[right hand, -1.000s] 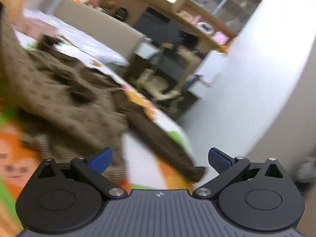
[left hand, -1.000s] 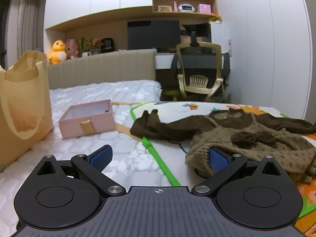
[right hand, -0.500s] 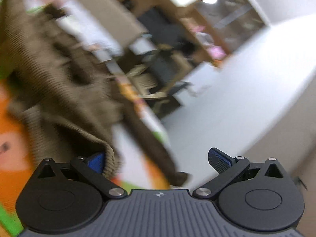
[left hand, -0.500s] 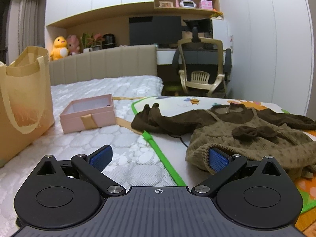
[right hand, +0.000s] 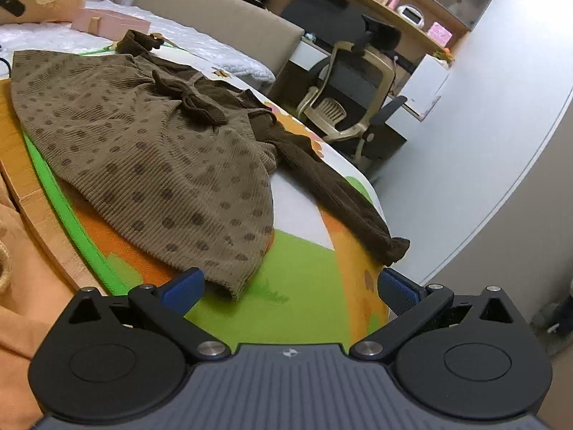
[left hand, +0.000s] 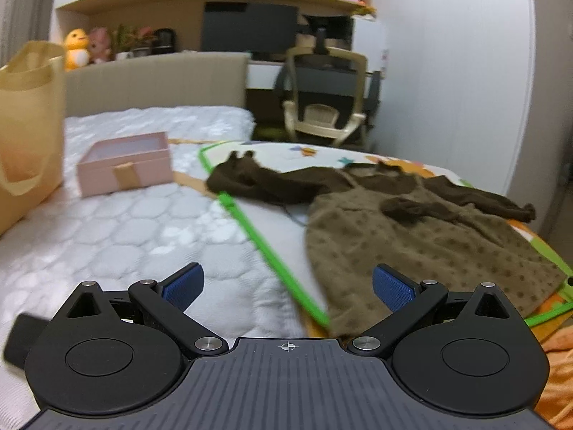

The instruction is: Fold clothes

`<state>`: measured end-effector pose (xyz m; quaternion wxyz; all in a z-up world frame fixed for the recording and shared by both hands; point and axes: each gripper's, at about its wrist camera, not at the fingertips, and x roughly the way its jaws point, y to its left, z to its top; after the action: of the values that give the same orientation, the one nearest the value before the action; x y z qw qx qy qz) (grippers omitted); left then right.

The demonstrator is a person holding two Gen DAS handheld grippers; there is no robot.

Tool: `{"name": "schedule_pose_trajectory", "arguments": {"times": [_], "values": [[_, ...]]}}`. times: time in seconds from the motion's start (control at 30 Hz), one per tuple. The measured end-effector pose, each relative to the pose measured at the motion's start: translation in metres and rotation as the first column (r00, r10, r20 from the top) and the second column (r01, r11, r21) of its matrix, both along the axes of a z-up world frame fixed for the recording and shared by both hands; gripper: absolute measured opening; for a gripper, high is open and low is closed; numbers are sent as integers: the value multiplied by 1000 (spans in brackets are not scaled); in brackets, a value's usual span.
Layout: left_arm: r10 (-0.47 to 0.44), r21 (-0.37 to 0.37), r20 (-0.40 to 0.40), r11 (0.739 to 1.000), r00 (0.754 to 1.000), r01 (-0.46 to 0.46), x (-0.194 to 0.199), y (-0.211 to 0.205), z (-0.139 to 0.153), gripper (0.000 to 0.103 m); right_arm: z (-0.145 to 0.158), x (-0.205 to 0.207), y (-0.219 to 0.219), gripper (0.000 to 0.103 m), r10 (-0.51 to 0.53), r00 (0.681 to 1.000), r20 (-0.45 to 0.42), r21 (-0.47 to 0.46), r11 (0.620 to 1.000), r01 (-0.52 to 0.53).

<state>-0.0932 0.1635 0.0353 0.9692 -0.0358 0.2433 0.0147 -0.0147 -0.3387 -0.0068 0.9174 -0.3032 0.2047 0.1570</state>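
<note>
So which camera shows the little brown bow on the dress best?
The right wrist view: the bow sits close and sharp on the spotted dress. In the left wrist view the bow is farther off, smaller and a bit blurry.

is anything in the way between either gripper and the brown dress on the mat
Nothing visible. The dress lies spread on the play mat, its hem just ahead of the open right gripper. The open left gripper also faces it across bare mat. The pink box sits off left.

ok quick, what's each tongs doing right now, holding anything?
Left tongs: open, holding nothing.
Right tongs: open, empty, at the hem of the polka-dot dress.
</note>
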Motion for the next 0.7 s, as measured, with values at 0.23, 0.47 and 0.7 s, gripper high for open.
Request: {"name": "schedule_pose_trajectory", "arguments": {"times": [0.23, 0.47, 0.7], "values": [[-21, 31, -57, 999, 998, 23, 70, -23, 5, 103, 39, 23, 8, 103, 99, 992, 84, 163, 980, -111], [18, 60, -104, 998, 994, -12, 137, -28, -7, 103, 68, 102, 40, 103, 167, 986, -21, 445, 885, -141], [109, 99, -102, 990, 989, -98, 194, -2, -23, 103, 37, 214, 104, 103, 285, 899, -333, 626, 779, -14]]}}
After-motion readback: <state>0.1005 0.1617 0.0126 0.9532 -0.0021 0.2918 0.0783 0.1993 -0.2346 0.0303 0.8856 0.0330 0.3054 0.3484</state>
